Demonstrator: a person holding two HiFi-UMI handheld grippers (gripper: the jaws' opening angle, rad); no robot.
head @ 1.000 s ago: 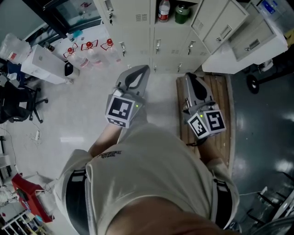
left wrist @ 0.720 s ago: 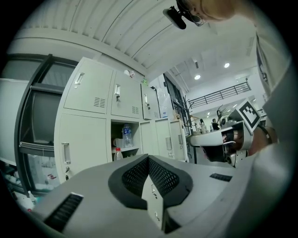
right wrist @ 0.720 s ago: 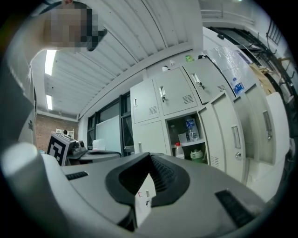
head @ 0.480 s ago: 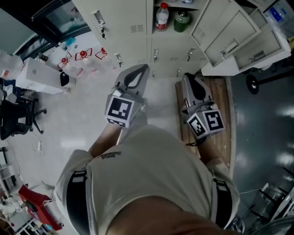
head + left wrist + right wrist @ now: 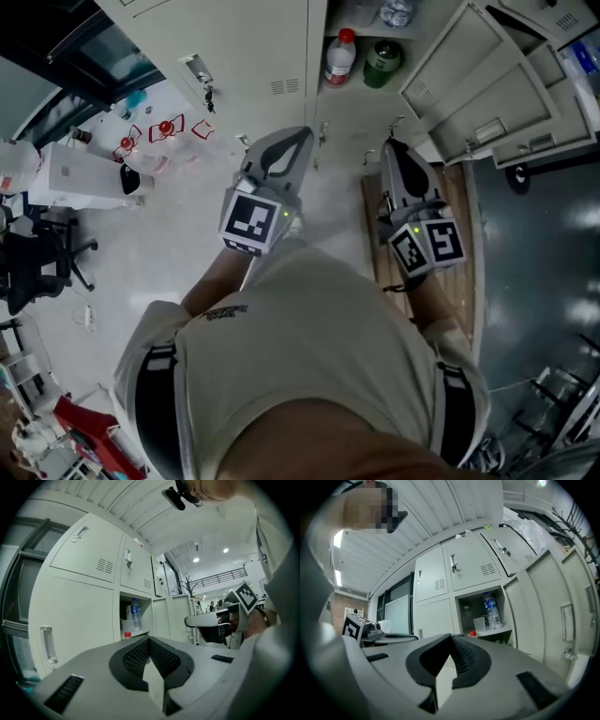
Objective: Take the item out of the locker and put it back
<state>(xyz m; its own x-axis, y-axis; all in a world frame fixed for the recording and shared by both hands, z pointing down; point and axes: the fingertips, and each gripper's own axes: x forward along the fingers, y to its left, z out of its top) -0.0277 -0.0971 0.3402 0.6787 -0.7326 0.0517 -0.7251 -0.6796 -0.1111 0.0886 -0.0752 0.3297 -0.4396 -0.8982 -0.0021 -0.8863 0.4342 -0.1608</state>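
Note:
The open locker compartment (image 5: 361, 42) holds a red-capped bottle (image 5: 339, 58), a green can (image 5: 382, 63) and a clear water bottle (image 5: 397, 11); its door (image 5: 478, 89) swings out to the right. The water bottle (image 5: 490, 610), a plastic cup (image 5: 478, 624) and the red cap (image 5: 472, 633) also show in the right gripper view. The water bottle (image 5: 135, 614) shows in the left gripper view as well. My left gripper (image 5: 292, 141) and right gripper (image 5: 392, 150) are held side by side short of the locker, both shut and holding nothing.
A wooden board (image 5: 459, 206) lies on the floor under my right gripper. A white box (image 5: 75, 173), an office chair (image 5: 37, 253) and clear bottles with red tags (image 5: 164, 127) stand at the left. Closed locker doors (image 5: 234, 37) surround the open compartment.
The head view has tipped up, so the lockers sit lower in frame and more of the open compartment shows. Both grippers stay shut in about the same place.

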